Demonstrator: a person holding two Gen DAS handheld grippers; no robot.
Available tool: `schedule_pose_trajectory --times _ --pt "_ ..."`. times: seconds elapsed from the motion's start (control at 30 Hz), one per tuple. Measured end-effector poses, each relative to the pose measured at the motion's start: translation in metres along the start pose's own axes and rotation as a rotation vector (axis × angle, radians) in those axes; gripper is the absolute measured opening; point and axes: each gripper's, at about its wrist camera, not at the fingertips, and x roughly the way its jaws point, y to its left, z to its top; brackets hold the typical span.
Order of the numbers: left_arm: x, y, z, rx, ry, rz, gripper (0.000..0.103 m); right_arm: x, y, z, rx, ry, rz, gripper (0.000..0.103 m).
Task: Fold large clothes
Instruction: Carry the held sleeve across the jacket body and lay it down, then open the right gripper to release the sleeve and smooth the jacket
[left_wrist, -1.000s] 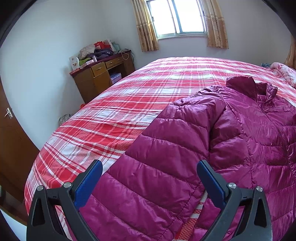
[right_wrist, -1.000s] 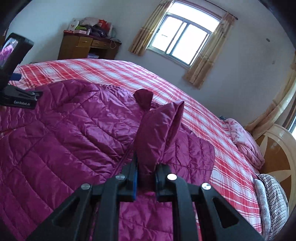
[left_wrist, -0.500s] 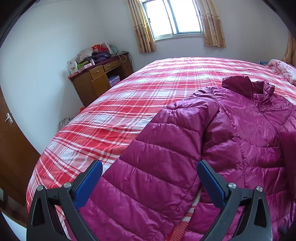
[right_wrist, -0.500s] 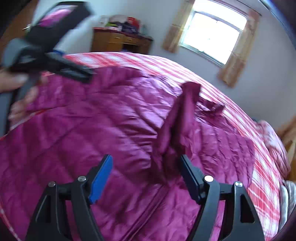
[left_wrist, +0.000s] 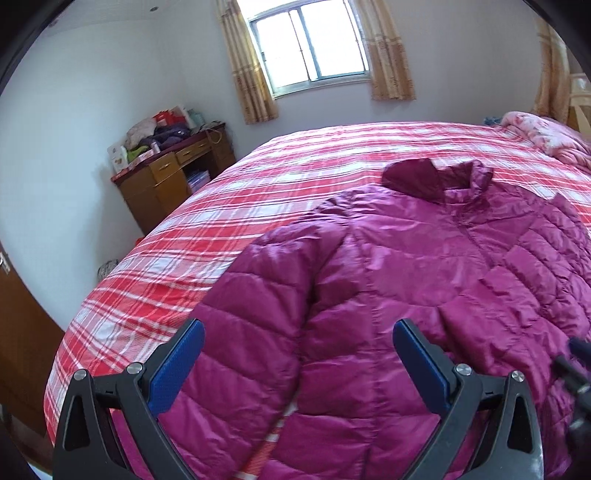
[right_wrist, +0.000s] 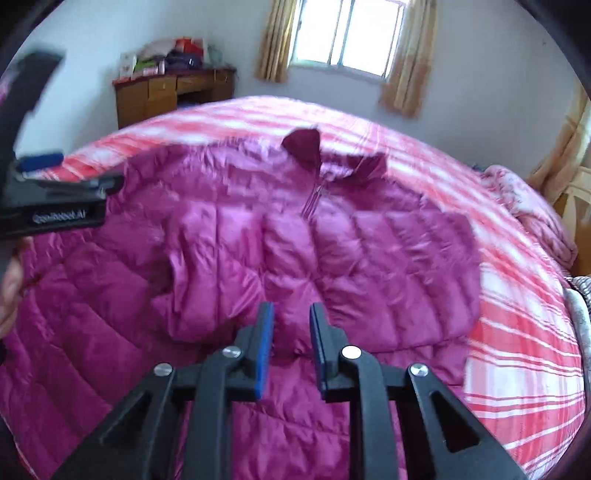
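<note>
Since a second ago the right gripper (right_wrist: 291, 325) has let go of the sleeve (right_wrist: 332, 266) it held pinched upright, and that sleeve now lies folded flat across the chest of the magenta puffer jacket (left_wrist: 388, 266). The jacket lies spread face up on the red plaid bedspread (left_wrist: 295, 173), collar (left_wrist: 436, 177) toward the window (left_wrist: 310, 44), its other sleeve (left_wrist: 258, 295) stretched along the near edge of the bed. Blue-padded fingers of the right gripper stand a narrow gap apart with nothing between them, just above the jacket's lower front. Over the outstretched sleeve the left gripper (left_wrist: 297, 350) hovers with its jaws spread wide, holding nothing. Beyond the bed, a wooden desk (left_wrist: 170, 181) piled with clutter stands against the wall, with beige curtains (left_wrist: 391, 51) flanking the window.
</note>
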Motion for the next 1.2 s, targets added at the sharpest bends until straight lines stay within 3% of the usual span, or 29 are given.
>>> schedule_pose_trajectory --times 0.07,0.27,0.37,0.47,0.57,0.67,0.87,1.2 --pt "0.0 -0.014 0.001 0.016 0.002 -0.011 0.102 0.016 0.009 -0.006 -0.021 0.051 -0.005 0.022" --pt "0.004 -0.043 0.011 0.041 0.006 -0.024 0.102 0.003 -0.005 -0.012 -0.007 0.04 0.038 0.022" --pt "0.002 -0.046 0.026 0.006 -0.016 -0.025 0.102 -0.026 -0.045 -0.011 0.084 -0.051 0.013 0.022" --pt "0.004 -0.06 0.037 0.006 -0.031 -0.014 0.102 -0.032 -0.085 -0.004 0.207 -0.072 -0.069 0.022" --pt "0.015 -0.084 0.036 0.058 -0.032 0.016 0.102 -0.017 -0.133 0.002 0.339 -0.062 -0.137 0.022" --pt "0.037 -0.098 0.028 0.094 0.01 0.047 0.102 0.007 -0.16 0.007 0.373 -0.047 -0.166 0.022" --pt "0.075 -0.09 0.012 0.063 0.127 0.047 0.102 0.037 -0.175 -0.004 0.386 0.024 -0.151 0.022" --pt "0.088 -0.092 0.012 0.072 0.164 0.028 0.102 0.051 -0.177 -0.012 0.405 0.073 -0.114 0.022"
